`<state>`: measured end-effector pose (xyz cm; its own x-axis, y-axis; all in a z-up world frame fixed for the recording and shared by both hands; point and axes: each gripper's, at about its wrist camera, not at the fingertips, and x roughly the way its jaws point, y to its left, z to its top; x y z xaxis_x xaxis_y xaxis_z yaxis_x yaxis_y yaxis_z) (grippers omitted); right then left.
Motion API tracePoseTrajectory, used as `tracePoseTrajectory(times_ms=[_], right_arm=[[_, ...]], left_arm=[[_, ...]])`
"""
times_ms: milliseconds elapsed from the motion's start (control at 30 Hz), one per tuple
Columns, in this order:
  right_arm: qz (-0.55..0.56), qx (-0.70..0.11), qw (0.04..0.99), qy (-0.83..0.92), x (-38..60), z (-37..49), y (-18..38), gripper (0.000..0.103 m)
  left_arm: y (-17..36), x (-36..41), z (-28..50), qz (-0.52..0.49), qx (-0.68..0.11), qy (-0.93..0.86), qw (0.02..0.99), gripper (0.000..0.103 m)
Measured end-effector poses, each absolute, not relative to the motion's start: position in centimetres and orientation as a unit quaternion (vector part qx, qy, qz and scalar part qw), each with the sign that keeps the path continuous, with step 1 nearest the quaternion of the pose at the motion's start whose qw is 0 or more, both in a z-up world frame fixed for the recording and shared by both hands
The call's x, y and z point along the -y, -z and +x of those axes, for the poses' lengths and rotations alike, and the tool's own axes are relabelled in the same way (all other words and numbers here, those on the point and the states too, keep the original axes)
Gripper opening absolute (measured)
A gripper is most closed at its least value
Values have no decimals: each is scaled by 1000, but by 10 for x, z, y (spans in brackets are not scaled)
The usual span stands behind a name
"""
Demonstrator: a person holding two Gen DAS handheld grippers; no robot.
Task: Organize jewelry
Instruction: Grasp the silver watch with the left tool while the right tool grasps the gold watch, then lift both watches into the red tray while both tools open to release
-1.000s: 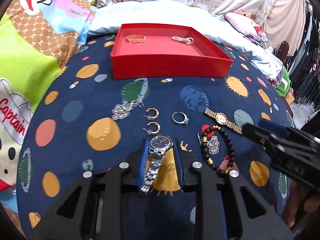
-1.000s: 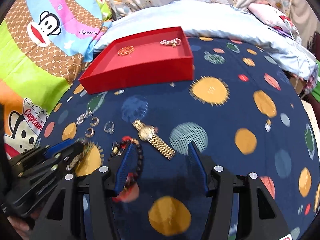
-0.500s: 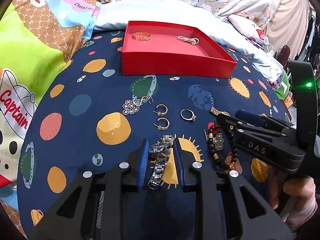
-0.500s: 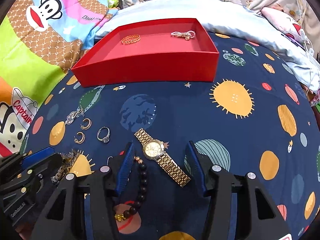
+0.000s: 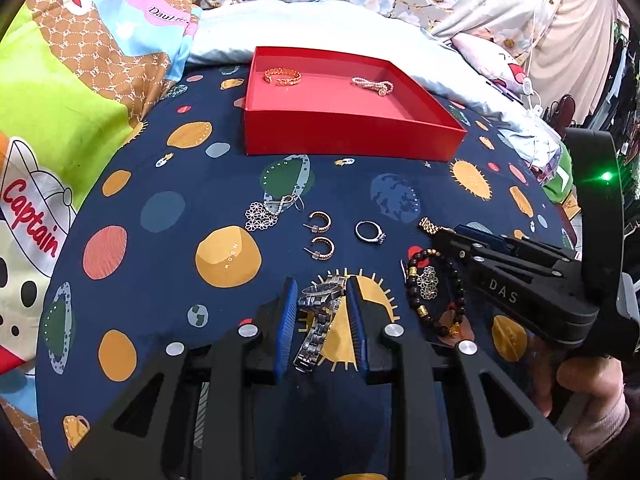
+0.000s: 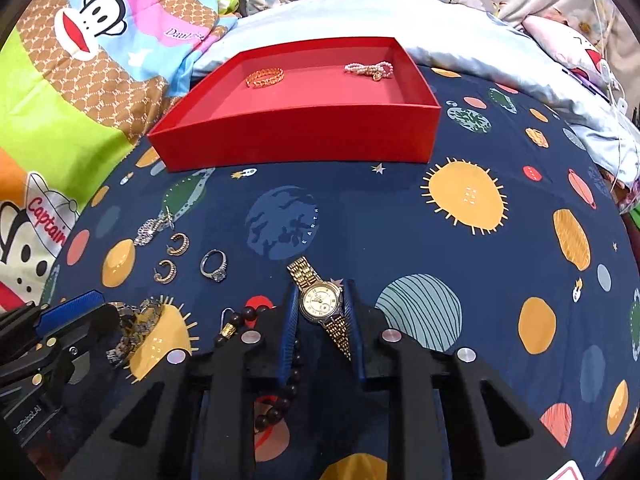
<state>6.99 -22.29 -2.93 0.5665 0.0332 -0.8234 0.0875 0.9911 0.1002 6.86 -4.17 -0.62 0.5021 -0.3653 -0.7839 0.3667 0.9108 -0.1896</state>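
My left gripper (image 5: 322, 292) is shut on a silver watch (image 5: 318, 320), its strap hanging between the blue pads over the dark planet-print cloth. My right gripper (image 6: 320, 294) is shut on a gold watch (image 6: 320, 300) that lies on the cloth. A red tray (image 5: 348, 140) at the back holds a gold bracelet (image 5: 282, 77) and a pearl bracelet (image 5: 373, 85). On the cloth lie two gold hoop earrings (image 5: 320, 234), a silver ring (image 5: 370, 232), a flower earring (image 5: 266, 212) and a dark bead bracelet (image 5: 434, 292).
Cartoon-print bedding (image 5: 60, 92) lies at the left and a pale blue pillow (image 5: 320, 24) behind the tray. The right gripper's body (image 5: 532, 292) and the hand holding it fill the left wrist view's right side. The left gripper's body shows in the right wrist view (image 6: 48, 344).
My right gripper moved left over the gold watch and closed on it. My left gripper, holding the silver watch, shifted slightly and the watch bunched up between the pads.
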Motion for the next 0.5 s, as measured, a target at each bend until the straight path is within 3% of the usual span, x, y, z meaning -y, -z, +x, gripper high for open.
tracePoseTrajectory(times_ms=[500], right_arm=[[85, -424, 901, 17, 233, 40, -11, 21]], left_arm=[[-31, 38, 58, -9, -418, 222, 881, 24]])
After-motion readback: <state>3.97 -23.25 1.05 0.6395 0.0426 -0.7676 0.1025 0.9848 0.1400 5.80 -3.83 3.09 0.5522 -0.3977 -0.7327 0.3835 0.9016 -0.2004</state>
